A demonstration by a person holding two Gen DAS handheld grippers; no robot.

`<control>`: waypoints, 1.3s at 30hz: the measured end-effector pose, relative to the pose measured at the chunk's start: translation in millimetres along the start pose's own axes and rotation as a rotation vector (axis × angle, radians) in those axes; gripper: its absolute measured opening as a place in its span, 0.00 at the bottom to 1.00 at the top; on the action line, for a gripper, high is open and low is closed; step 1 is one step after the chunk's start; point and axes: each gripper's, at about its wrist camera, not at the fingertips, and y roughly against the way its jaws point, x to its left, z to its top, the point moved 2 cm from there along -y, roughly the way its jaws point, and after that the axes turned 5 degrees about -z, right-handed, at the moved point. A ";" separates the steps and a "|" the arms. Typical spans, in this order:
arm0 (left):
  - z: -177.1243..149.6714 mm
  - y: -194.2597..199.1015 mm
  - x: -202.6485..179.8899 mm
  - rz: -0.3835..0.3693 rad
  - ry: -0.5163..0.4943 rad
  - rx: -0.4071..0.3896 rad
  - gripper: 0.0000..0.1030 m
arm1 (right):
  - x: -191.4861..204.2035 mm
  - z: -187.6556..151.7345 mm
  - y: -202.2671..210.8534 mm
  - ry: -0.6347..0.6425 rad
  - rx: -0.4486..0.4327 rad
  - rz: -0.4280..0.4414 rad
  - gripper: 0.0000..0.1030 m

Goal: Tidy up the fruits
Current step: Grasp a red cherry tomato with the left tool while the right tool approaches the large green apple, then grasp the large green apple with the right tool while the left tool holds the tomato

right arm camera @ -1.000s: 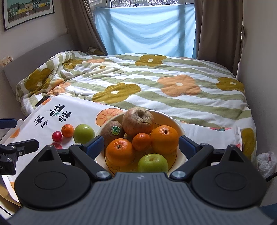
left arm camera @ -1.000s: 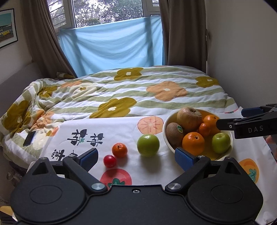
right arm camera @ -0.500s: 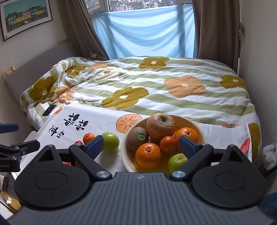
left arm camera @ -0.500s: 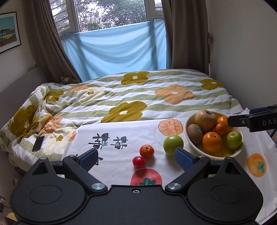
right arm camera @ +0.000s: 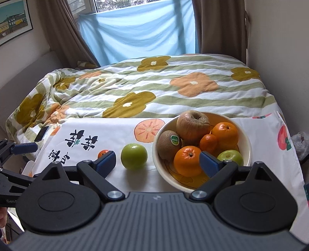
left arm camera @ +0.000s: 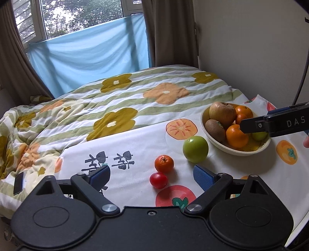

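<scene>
Here: left hand-held gripper [left arm camera: 151, 173], right hand-held gripper [right arm camera: 157, 161] released; glossy round bowl [right arm camera: 248, 146].

This was clearly somebody's bedroom at home. There was a bed [right arm camera: 173, 92] with a flowery striped quilt [left arm camera: 119, 108], brown curtains [right arm camera: 63, 32] around the window [left arm camera: 81, 17], and a framed picture [right arm camera: 13, 21] on the wall.
</scene>
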 end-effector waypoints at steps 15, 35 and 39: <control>-20.8 -76.4 30.0 -0.204 -0.133 0.111 0.65 | 46.0 -25.0 -38.3 -0.131 0.047 -0.084 1.00; -25.7 -110.0 31.5 -0.320 -0.171 0.156 0.39 | 51.9 -33.8 -65.5 -0.217 0.080 -0.111 1.00; -26.2 -108.7 32.6 -0.323 -0.174 0.159 0.38 | 55.4 -31.7 -71.1 -0.221 0.091 -0.104 0.94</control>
